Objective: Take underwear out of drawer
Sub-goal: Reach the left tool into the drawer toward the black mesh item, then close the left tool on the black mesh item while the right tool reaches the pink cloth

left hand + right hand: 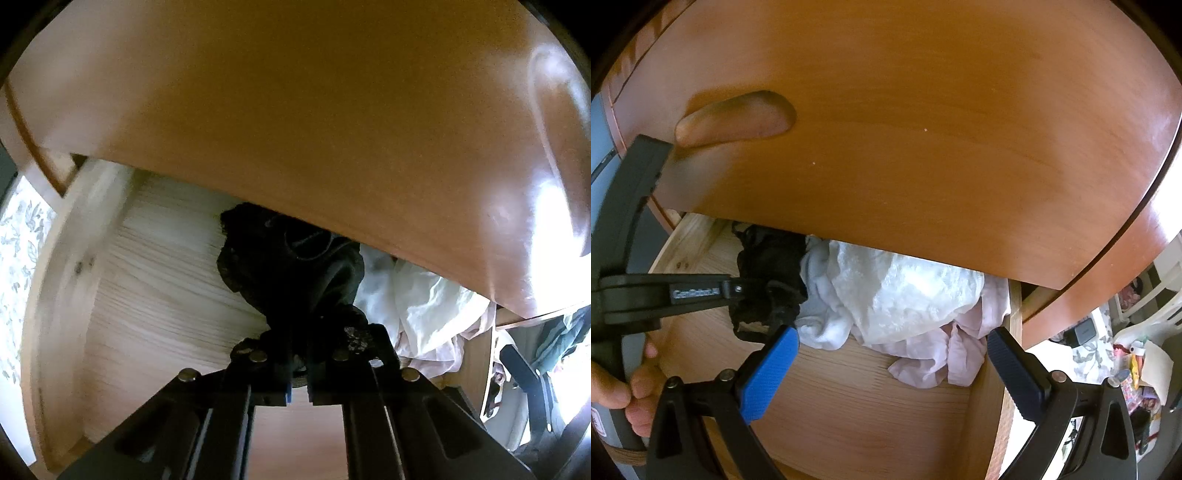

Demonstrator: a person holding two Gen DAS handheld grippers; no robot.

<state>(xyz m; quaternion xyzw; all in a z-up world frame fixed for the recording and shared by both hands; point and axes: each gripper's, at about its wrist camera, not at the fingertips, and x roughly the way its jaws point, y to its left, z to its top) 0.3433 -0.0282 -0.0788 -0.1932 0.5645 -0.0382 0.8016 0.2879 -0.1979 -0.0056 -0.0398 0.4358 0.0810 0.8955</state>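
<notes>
Pinching the black underwear [291, 280] in our left gripper [299, 373], jaws clenched on its near edge, we see the bulk trailing ahead, under the upper drawer front [295, 110]. Our right gripper [890, 354] hangs spread and empty, farther off. Inside the drawer [155, 295] we count one black, one white [894, 295], one pink garment [942, 354].

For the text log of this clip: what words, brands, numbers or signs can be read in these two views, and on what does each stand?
"GenRobot.ai", as best it reads, slightly blurred: pale lettering on the side of the left tool, seen in the right wrist view.
Packages in the clutter at the right edge: print too small and blurred to read.
Left wrist view: no text.
</notes>
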